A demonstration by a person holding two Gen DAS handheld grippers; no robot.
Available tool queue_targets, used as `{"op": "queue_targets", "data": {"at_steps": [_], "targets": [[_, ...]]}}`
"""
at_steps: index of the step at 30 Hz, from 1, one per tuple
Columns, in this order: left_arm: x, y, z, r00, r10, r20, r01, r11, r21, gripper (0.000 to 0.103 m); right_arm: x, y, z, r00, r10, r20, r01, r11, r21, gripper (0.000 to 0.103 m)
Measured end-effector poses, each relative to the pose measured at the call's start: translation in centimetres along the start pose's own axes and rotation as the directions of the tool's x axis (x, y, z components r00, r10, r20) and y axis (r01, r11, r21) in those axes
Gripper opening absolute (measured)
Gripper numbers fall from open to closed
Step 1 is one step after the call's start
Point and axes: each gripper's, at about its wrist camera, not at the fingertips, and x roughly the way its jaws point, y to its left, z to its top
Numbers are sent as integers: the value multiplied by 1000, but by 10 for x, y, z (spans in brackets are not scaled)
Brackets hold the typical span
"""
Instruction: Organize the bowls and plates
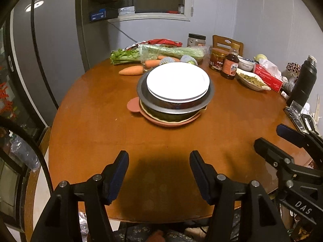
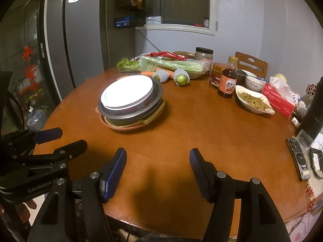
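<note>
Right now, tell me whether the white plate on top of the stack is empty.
Empty. The white plate shows a bare white surface in both views, resting atop the metal basin.

The dark bowl low in the centre stack shows only a sliver. At the right edge, the black flask is cut off. The sauce bottle label is unreadable.

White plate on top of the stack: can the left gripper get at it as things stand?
Probably yes: the left gripper has open, empty jaws, and only bare table lies between it and the white plate.
</note>
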Motion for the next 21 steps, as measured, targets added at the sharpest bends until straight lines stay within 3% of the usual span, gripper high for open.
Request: {"op": "queue_targets", "data": {"at_steps": [21], "targets": [[-7, -3, -8, 1000, 2, -5, -2, 1000, 7, 63, -8, 1, -10, 1000, 21, -10, -21, 999, 43, 69]]}}
